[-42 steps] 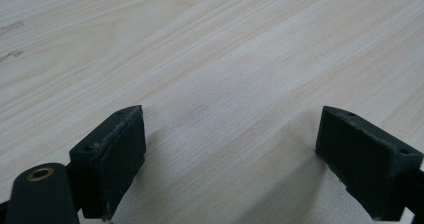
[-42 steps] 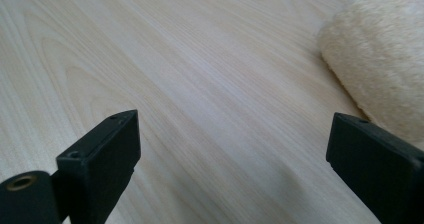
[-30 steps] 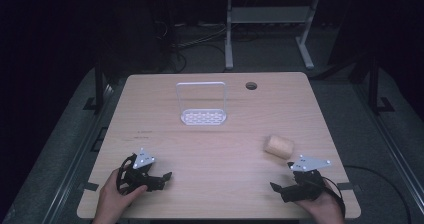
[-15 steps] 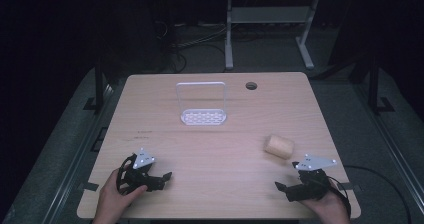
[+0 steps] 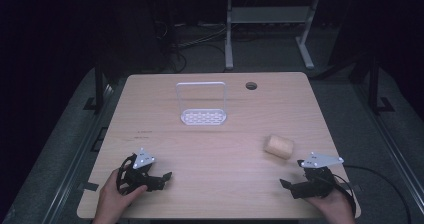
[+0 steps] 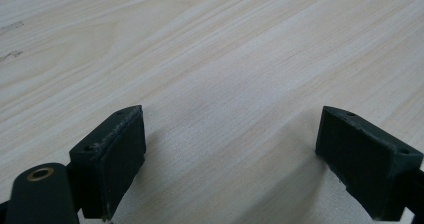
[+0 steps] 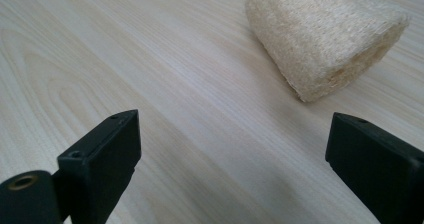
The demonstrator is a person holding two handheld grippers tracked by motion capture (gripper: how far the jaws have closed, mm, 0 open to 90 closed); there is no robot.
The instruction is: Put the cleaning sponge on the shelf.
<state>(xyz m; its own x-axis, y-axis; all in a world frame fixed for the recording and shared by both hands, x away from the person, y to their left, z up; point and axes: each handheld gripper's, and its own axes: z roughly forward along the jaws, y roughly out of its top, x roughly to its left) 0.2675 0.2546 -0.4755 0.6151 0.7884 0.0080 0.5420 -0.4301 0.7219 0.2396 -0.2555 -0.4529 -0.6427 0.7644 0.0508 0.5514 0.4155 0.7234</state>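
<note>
Both tools rest low over the near edge of the table (image 5: 165, 129), each held in one of the person's hands. Left tool (image 5: 159, 179) sits at the near left corner with its jaws spread wide apart and nothing between them; in the left gripper view only bare pale wood grain lies between the two black pads (image 6: 112, 159). Right tool (image 5: 290, 186) sits at the near right corner, its jaws likewise wide open and empty, with its grey three-cornered plate on top and a cable trailing off to the right.

A tan loofah sponge (image 5: 279, 146) lies on its side on the table, near the right tool and a little farther from the person than it. In the right gripper view the loofah sponge (image 7: 325, 36) is ahead of the jaws, apart from them, its coarse fibrous end facing the camera.

A white wire rack (image 5: 201, 104) stands upright toward the far middle of the table, well apart from both tools. A small dark round hole (image 5: 251, 86) sits near the far edge.
</note>
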